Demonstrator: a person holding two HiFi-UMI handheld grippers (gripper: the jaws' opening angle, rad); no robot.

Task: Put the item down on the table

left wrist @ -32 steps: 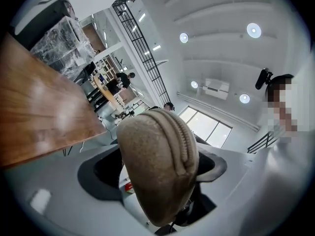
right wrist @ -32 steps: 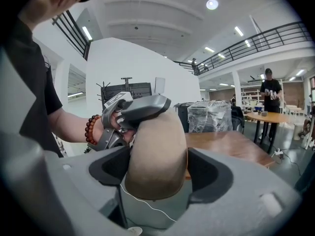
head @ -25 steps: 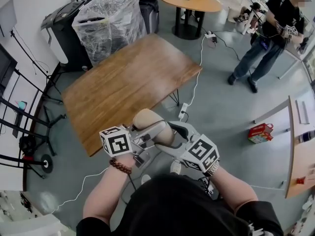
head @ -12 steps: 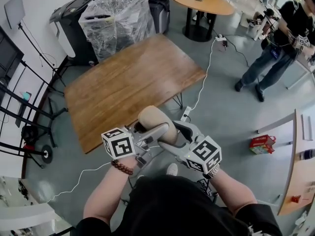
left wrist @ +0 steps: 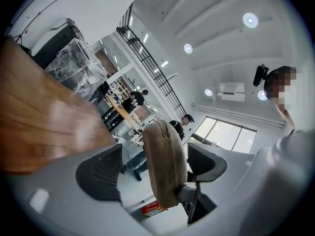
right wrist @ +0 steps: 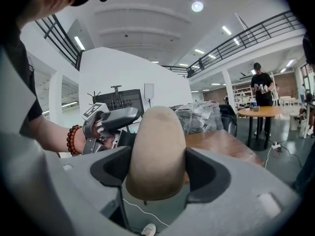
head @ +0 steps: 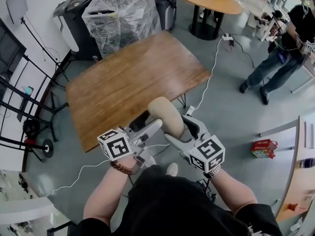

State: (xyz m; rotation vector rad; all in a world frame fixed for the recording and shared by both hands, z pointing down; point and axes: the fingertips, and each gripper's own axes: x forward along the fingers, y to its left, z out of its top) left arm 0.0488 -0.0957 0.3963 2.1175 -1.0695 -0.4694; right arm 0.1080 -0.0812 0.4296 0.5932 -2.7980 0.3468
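A tan oval pouch is held upright in the air just off the near edge of the wooden table. My right gripper is shut on its lower part; in the right gripper view both pads press the pouch inside the gripper. My left gripper is beside it, open. In the left gripper view the pouch stands between the spread jaws of the gripper, with a gap on the left side. The table lies to the left there.
A plastic-wrapped bundle and dark machines stand behind the table. A round table and a standing person are at the far right. A red box lies on the floor. Black stands line the left; a white cable crosses the floor.
Both grippers and the pouch have moved forward and a little right, so the pouch's top now reaches the table's near edge. The right gripper's hold on it is unchanged.
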